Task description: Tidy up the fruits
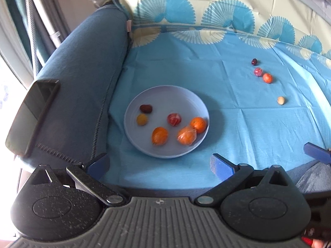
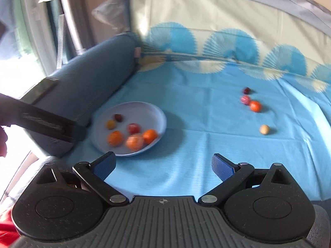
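A blue cloth (image 1: 206, 82) covers the seat, with a fan-patterned sheet (image 1: 217, 6) rising behind it and a dark blue bolster (image 1: 82, 82) along the left edge. A phone (image 1: 33, 115) lies on the bolster's near end; in the right wrist view it is only a dark smear. That whole view is blurred, so the fruits there read as soft blobs.

The plate (image 1: 165, 95) sits on the cloth just beside the bolster. It holds six fruits: three oranges (image 1: 159, 135), one of them in clear wrap, a red fruit (image 1: 174, 119), a small yellow one (image 1: 142, 119) and a dark one (image 1: 146, 108). Well apart to the right, four loose fruits lie on the cloth: a dark one (image 1: 254, 61), a pinkish one (image 1: 258, 71) touching an orange one (image 1: 268, 78), and a pale one (image 1: 281, 100) nearer.

The left gripper (image 1: 159, 164) hangs spread wide over the plate's near rim, holding nothing and touching nothing. The right gripper (image 2: 163, 165) is likewise wide apart and empty over bare cloth; one of its blue fingers (image 1: 316, 153) is cut off at the left view's right edge.
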The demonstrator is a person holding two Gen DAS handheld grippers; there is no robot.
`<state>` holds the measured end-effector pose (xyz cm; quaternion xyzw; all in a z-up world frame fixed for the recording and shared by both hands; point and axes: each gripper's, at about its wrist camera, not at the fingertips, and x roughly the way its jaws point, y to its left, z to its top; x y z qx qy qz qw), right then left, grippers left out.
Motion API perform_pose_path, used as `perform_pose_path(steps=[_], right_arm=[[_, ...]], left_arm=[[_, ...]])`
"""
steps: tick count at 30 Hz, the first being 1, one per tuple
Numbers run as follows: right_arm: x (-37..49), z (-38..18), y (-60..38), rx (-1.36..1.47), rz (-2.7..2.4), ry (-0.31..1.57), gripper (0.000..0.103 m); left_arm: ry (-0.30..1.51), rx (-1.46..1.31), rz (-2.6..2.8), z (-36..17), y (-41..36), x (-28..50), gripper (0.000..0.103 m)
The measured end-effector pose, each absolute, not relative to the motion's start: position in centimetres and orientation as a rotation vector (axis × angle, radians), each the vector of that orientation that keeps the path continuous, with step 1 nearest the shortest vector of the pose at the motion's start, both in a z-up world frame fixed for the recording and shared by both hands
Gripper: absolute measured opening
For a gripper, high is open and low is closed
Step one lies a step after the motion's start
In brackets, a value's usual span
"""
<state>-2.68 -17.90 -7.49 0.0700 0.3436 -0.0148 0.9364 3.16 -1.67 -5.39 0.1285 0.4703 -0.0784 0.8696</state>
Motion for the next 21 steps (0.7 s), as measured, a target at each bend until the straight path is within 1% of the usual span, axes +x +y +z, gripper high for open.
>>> perform_pose_path(steps=[5, 10, 13, 21], right_arm=[[-0.4, -10.6, -23.3, 0.175, -0.22, 0.7, 0.102], [2.9, -14.2, -29.8, 0.218, -0.397, 0.681, 0.102], [5.5, -16.5, -33.2, 0.207, -0.466, 0.666, 0.102], [11.1, -21.8, -38.6, 0.206, -0.519, 0.67, 0.101]], left_arm=[[0.954, 0.33, -0.231, -6.5, -5.9, 6.2, 0.103], [0.872, 0.406, -0.341, -8.6, -12.4, 10.5, 0.103], [0.851, 0.434, -0.428, -10.7, -17.0, 13.7, 0.103], [0.916, 0.501, -0.583, -18.1, -29.0, 22.8, 0.103]])
